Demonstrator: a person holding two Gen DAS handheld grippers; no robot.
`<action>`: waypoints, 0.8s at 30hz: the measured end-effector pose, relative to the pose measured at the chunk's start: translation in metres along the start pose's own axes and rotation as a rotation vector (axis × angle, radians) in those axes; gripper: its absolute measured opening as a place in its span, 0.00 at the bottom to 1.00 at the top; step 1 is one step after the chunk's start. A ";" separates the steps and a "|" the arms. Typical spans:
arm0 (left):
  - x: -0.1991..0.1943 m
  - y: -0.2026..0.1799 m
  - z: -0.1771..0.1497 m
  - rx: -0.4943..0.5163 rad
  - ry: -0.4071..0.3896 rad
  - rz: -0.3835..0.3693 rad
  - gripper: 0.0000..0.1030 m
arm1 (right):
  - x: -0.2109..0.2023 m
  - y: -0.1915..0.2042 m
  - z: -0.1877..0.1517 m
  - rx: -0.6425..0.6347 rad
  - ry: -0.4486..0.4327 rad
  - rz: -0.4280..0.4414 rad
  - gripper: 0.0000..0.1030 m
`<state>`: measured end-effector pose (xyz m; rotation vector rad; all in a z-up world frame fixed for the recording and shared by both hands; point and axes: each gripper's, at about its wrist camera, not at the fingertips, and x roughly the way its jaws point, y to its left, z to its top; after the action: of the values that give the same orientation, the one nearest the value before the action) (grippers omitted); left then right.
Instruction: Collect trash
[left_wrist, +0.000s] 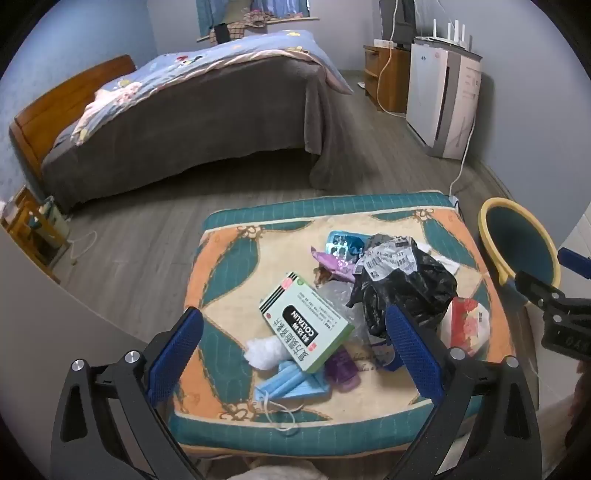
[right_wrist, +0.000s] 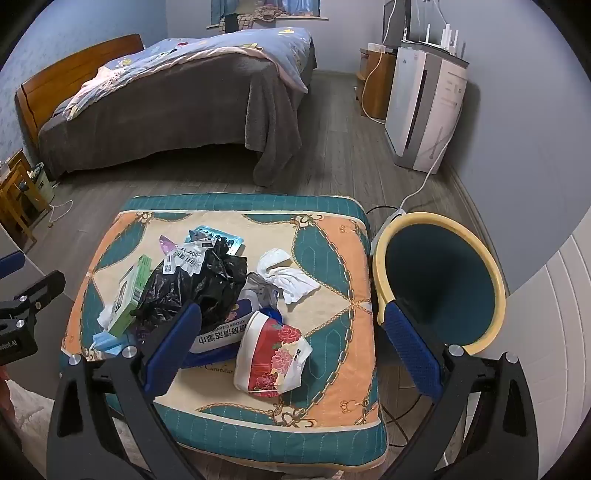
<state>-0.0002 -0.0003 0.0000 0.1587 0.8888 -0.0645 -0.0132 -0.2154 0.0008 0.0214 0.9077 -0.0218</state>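
Two hand-held grippers, left (left_wrist: 295, 350) and right (right_wrist: 293, 343), hang wide open over one cushion (right_wrist: 332, 236), holding nothing. One trash pile sits on the cushion: one black bag (right_wrist: 207, 284), one green box (left_wrist: 306, 325), one flowered packet (right_wrist: 273, 354). One bin (right_wrist: 439, 284) stands just beside the cushion.
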 end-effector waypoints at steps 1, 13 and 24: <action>0.000 0.000 0.000 0.003 0.002 0.005 0.95 | 0.000 -0.001 0.000 0.002 0.001 0.001 0.95; 0.004 0.001 -0.002 -0.005 0.010 -0.001 0.95 | 0.001 0.000 0.000 0.002 0.006 -0.002 0.95; 0.005 0.002 -0.003 -0.006 0.012 -0.003 0.95 | 0.002 0.000 0.001 0.006 0.009 0.005 0.95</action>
<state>0.0011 0.0025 -0.0049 0.1526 0.9007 -0.0635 -0.0117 -0.2158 -0.0004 0.0296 0.9170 -0.0203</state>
